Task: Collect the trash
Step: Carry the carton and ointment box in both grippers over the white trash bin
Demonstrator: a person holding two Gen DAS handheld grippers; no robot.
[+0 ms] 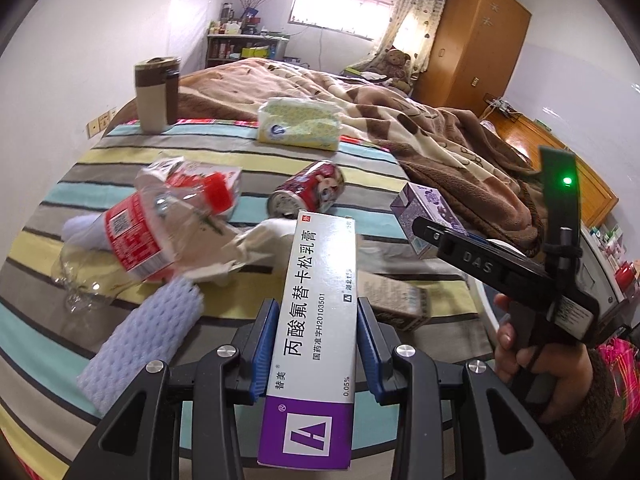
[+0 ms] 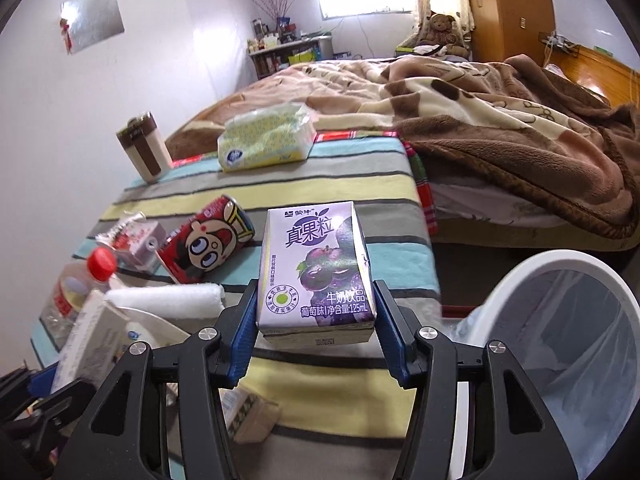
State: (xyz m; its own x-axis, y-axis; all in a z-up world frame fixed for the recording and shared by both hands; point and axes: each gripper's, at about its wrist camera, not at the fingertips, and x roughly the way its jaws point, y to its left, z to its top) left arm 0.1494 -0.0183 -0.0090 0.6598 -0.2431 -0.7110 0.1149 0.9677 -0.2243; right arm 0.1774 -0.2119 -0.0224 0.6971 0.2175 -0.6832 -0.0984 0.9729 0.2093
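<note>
My left gripper (image 1: 316,344) is clamped on a long white and purple ointment box (image 1: 316,320), which stands up between the blue pads. My right gripper (image 2: 316,320) has a purple grape milk carton (image 2: 316,272) between its pads; both pads touch the sides of the carton.

Under both lies a striped cloth (image 2: 340,172) on a flat surface beside a bed with a brown blanket (image 2: 500,120). On the stripes lie a crushed clear bottle with a red cap (image 1: 148,224), a red drink can (image 1: 308,190) on its side, a blue foam sleeve (image 1: 148,336) and a small brown carton (image 1: 400,304). Further back are a pack of tissues (image 1: 300,124) and a brown and cream cup (image 1: 156,94), upright.

On my right, just beside the surface, stands a white bin with a clear bag (image 2: 560,320). A wooden wardrobe (image 1: 480,40) and a teddy bear (image 1: 394,64) stand by the window (image 1: 340,12).
</note>
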